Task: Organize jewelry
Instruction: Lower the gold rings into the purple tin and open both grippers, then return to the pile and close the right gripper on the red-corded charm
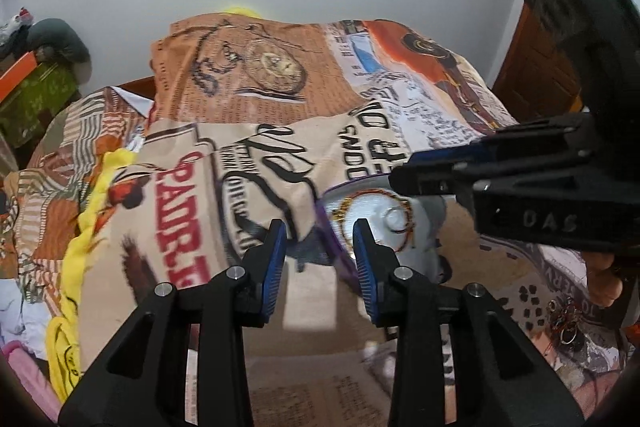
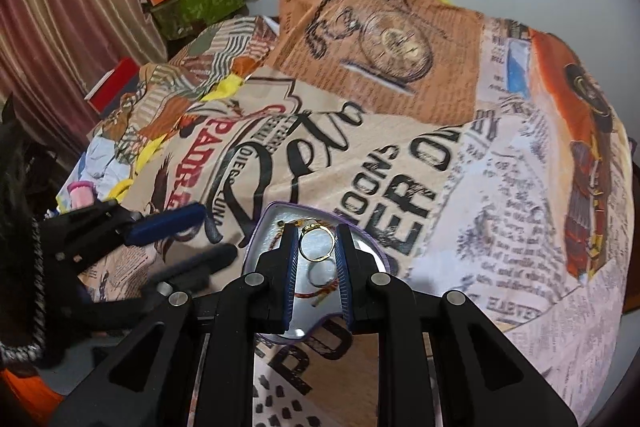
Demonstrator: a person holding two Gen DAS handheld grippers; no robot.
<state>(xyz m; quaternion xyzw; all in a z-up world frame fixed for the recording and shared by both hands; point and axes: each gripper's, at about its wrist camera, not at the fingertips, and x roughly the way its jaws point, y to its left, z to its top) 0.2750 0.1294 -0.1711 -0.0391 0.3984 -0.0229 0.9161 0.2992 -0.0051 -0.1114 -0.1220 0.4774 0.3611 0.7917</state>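
Ring pinched upright in right tongs over tray at bed's near edge; lower, release gently. Left tongs narrow, empty, just beside.

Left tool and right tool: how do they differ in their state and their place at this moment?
The left tool stands open with nothing between its pads; the right tool is nearly closed on a gold ring. The left tool is beside the purple-rimmed tray, over the printed cloth; the right tool is above the tray. Both have black frames and blue pads.
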